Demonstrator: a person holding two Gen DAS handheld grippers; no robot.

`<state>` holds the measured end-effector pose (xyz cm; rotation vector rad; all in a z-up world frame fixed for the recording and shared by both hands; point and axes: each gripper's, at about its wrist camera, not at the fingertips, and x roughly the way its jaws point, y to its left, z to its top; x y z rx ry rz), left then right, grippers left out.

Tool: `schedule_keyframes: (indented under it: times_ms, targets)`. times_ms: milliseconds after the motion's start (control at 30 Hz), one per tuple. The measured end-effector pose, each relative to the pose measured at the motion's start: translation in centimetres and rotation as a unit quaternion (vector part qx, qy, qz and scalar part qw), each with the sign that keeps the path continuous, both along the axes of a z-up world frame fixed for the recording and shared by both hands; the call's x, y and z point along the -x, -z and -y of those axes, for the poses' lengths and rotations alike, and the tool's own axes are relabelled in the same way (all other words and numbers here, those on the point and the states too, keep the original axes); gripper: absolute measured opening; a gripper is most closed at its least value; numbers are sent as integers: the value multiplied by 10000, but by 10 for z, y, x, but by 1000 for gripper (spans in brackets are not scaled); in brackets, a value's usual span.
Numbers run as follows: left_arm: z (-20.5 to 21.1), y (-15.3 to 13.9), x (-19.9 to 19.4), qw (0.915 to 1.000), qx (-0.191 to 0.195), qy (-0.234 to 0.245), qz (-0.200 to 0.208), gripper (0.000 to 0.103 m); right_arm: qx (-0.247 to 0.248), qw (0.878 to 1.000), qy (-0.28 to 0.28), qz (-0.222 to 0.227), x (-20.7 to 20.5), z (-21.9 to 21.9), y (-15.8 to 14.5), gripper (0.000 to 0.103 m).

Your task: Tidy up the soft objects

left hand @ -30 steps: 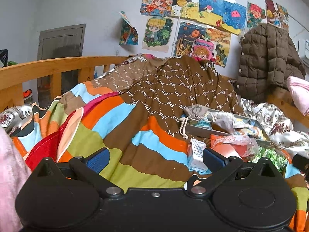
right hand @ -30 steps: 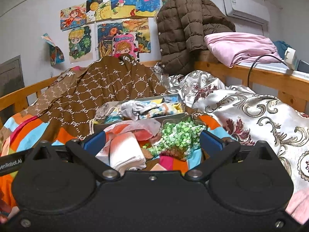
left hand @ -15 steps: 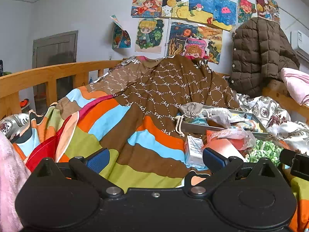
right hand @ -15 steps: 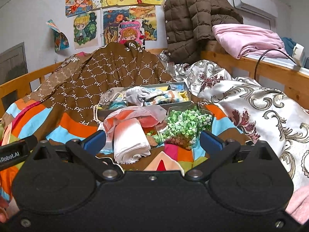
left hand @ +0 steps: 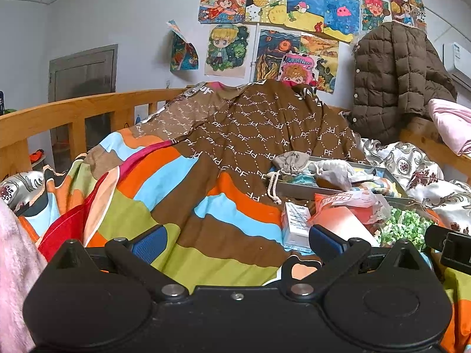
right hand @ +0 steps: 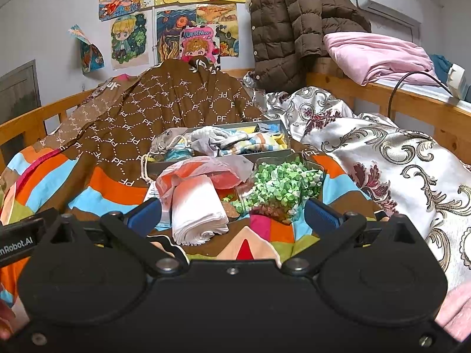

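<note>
A grey tray (right hand: pixel 259 153) on the striped bedspread holds a grey drawstring pouch (right hand: pixel 164 142), a grey cloth (right hand: pixel 212 138) and a striped cloth (right hand: pixel 259 144). In front of it lie an orange-and-white plastic bag (right hand: pixel 203 169), a folded white cloth (right hand: pixel 198 213) and a clear container of green paper stars (right hand: pixel 279 188). My right gripper (right hand: pixel 232 216) is open and empty, just short of the white cloth. My left gripper (left hand: pixel 235 239) is open and empty over the bedspread, left of a small white box (left hand: pixel 295 220). The tray (left hand: pixel 309 188) also shows in the left wrist view.
Wooden bed rails (left hand: pixel 59 117) run along the left and right (right hand: pixel 412 108). A brown patterned quilt (right hand: pixel 176 103) is heaped behind the tray. A silver floral quilt (right hand: pixel 397 161) lies right. A brown jacket (right hand: pixel 294 23) and pink bedding (right hand: pixel 376 56) hang at the back.
Both grippers have pulled back and risen a little. The items in front of the tray sit further away in both views. Both stay open and empty.
</note>
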<state>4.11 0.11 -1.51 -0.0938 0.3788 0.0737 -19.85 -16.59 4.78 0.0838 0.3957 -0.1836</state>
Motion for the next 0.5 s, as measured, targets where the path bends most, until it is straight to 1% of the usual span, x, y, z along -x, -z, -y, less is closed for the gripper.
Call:
schedule_keyframes:
  times_ms: [500]
  targets:
    - [0,2,-1,10000,-80,10,-31,102,92,9999,-80,-113,-3,6,1,102]
